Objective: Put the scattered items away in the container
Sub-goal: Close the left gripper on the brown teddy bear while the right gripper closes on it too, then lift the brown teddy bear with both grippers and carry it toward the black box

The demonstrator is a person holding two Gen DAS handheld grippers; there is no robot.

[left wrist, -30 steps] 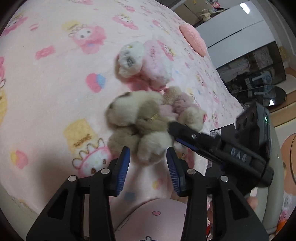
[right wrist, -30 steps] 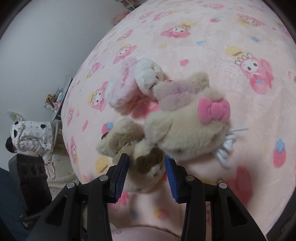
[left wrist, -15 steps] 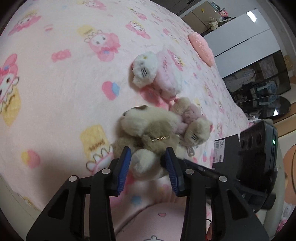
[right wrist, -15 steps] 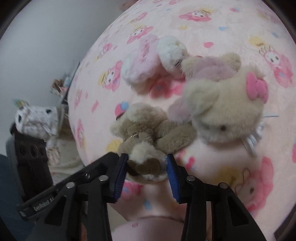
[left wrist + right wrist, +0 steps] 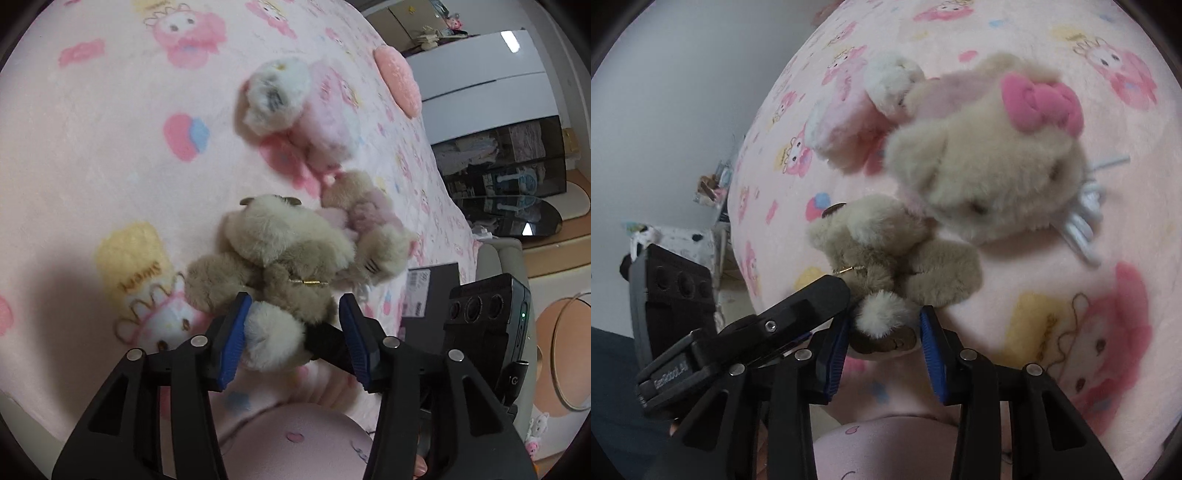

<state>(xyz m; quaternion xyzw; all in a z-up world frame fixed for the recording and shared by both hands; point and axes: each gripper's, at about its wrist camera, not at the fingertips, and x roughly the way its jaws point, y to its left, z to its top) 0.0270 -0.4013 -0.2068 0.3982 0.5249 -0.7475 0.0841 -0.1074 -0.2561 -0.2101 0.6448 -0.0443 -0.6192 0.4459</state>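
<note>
A wide pink fleece blanket (image 5: 92,155) with printed cartoon rabbits covers the bed and fills most of both views. On it lie three soft toys close together. The biggest is a beige plush cat with a pink bow (image 5: 990,162); it lies just behind the brown one and seems to touch it. Beside it is a white-headed plush cat in a pink fluffy suit (image 5: 295,107), a little farther up the blanket. Nearest to both tools is a light brown plush bear with a small gold chain (image 5: 280,254).

The right gripper (image 5: 882,332) has just been closing, and its blue pads now press on the pale foot of the brown bear from both sides. The left gripper (image 5: 291,332) comes to the same foot from the other side; its jaws have just been opening. The left blue pad touches the fur, but the right pad stands away from it, so they do not clamp the toy. The black finger of the right gripper crosses between them.

No container can be seen in these views.
</note>
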